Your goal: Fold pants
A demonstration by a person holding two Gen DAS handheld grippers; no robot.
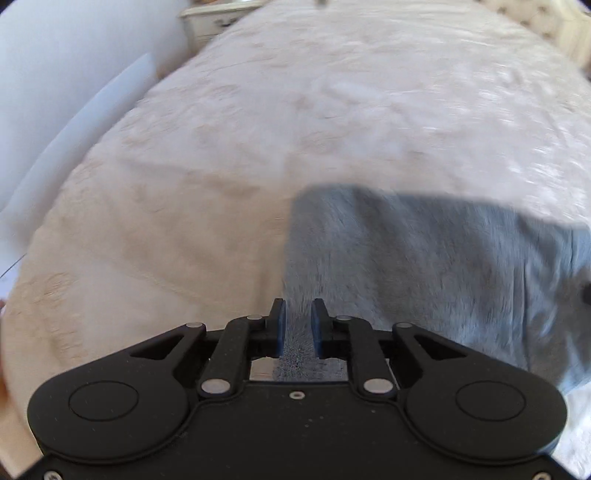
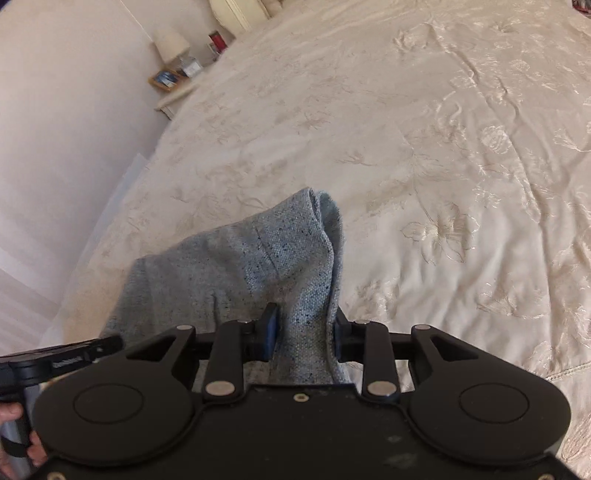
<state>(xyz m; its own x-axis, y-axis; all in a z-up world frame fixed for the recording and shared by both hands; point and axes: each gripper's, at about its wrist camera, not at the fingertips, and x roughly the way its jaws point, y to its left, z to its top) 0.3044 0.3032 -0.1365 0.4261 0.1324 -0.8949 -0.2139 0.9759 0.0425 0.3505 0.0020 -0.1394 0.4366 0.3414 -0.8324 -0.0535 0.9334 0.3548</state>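
Note:
Grey-blue flecked pants (image 1: 424, 266) lie partly on a cream embroidered bedspread (image 1: 258, 122). My left gripper (image 1: 298, 325) is shut on the pants' fabric near their left edge, cloth filling the gap between its blue pads. In the right wrist view the pants (image 2: 251, 258) rise in a bunched fold. My right gripper (image 2: 304, 332) is shut on a thick wad of that fabric. The left gripper's body (image 2: 55, 363) and the hand holding it show at the lower left. The left view is blurred by motion.
The bedspread (image 2: 443, 147) stretches far ahead and to the right. A nightstand (image 2: 177, 92) with a lamp and small items stands at the bed's far left corner. A pale wall and floor run along the left. A tufted headboard (image 1: 535, 18) is at the far end.

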